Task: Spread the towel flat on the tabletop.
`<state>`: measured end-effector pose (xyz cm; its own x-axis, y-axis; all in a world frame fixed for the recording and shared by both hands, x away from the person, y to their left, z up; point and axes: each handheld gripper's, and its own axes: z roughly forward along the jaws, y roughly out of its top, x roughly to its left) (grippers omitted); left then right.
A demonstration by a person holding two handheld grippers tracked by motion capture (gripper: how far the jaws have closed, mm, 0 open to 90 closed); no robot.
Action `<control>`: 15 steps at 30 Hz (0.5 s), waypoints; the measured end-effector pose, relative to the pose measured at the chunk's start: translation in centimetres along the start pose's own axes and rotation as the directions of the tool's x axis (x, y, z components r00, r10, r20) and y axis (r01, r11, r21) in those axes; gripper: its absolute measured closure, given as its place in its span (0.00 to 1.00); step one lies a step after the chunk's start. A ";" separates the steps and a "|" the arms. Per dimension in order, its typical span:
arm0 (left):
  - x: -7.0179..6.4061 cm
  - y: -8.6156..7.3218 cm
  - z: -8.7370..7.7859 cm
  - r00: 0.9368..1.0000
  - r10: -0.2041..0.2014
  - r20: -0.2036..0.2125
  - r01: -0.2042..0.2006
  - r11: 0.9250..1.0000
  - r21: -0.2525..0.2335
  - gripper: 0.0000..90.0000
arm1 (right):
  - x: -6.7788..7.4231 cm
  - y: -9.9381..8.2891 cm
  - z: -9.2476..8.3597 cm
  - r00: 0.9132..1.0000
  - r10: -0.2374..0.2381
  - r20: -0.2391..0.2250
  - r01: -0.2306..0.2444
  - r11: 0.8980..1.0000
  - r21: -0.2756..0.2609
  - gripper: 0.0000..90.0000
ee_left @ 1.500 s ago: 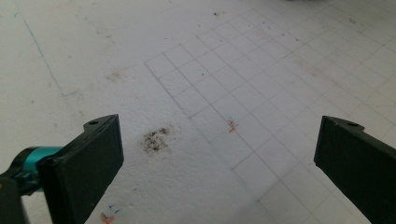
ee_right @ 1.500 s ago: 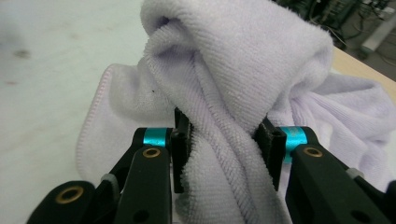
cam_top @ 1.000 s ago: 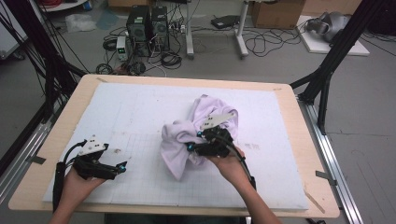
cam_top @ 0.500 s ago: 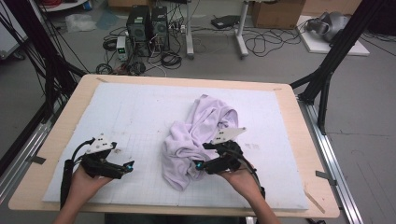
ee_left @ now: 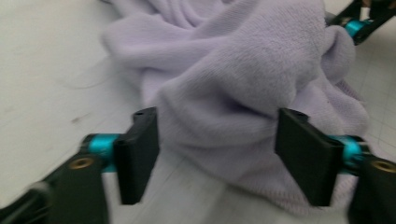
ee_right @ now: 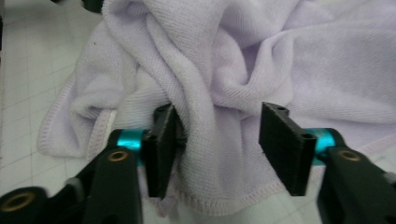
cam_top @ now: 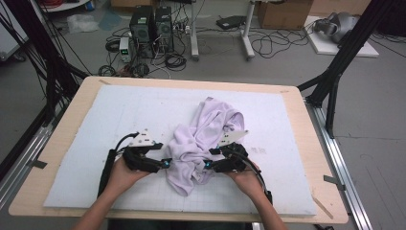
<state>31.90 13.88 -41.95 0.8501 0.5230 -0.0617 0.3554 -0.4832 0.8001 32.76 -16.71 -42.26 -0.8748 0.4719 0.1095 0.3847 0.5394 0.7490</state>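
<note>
A crumpled lilac towel [cam_top: 206,139] lies in a heap on the white gridded mat [cam_top: 110,115]. My left gripper [cam_top: 166,164] is at the heap's left near edge. In the left gripper view its jaws [ee_left: 217,149] have just been closing and both pads meet a thick fold of the towel [ee_left: 224,93]. My right gripper [cam_top: 207,165] is at the heap's right near side, its jaws [ee_right: 215,140] also just closing. A narrow fold of the towel [ee_right: 201,93] stands between them against the left pad, while the right pad is clear of it.
The mat covers a wooden table [cam_top: 57,148] with metal rails along both sides. Bare mat lies left of and behind the towel. Computers, cables and a black frame stand on the floor beyond the far edge.
My left hand has slid right across the mat to the towel's edge. My right hand has come down and nearer with the towel, which now lies lower and more spread.
</note>
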 end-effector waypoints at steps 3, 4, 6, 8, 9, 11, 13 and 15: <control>-0.2 -0.1 1.8 0.999 0.031 0.031 -0.032 0.999 0.034 0.58 | -0.7 -0.5 0.6 0.999 0.031 -0.038 -0.030 0.999 0.033 0.70; -0.3 -0.2 2.2 0.998 0.040 0.039 -0.042 0.998 0.046 0.66 | -1.0 -0.7 0.7 0.997 0.044 -0.057 -0.041 0.998 0.039 0.76; -0.4 -0.2 2.3 0.997 0.060 0.042 -0.062 0.996 0.057 0.82 | -1.1 -0.8 0.7 0.996 0.050 -0.078 -0.046 0.998 0.045 0.84; -0.1 -0.2 1.8 0.997 0.039 0.059 -0.043 0.997 0.059 0.93 | -0.7 -0.7 0.3 0.996 0.028 -0.081 -0.025 0.999 0.037 0.88; 0.0 -0.2 1.4 0.997 0.039 0.065 -0.043 0.997 0.063 0.93 | -0.7 -0.7 0.3 0.996 0.028 -0.081 -0.025 0.999 0.037 0.88; -0.3 0.0 0.2 0.997 0.046 0.062 -0.049 0.997 0.059 0.93 | -0.2 -0.4 -0.4 0.997 0.007 -0.074 -0.005 1.000 0.024 0.88; -0.6 0.0 -1.3 0.997 0.062 0.048 -0.064 0.997 0.044 0.93 | 0.4 -0.2 -1.3 0.997 -0.018 -0.069 0.018 1.000 0.003 0.88; -1.0 -0.1 -3.0 0.997 0.061 0.040 -0.062 0.998 0.016 0.93 | 1.3 0.0 -2.5 0.997 -0.035 -0.062 0.034 0.999 -0.023 0.88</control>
<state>29.87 15.53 -40.12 0.8849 0.4643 -0.0362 0.3083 -0.5258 0.7928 30.96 -17.82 -40.50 -0.9045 0.4082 0.1235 0.3479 0.5388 0.7672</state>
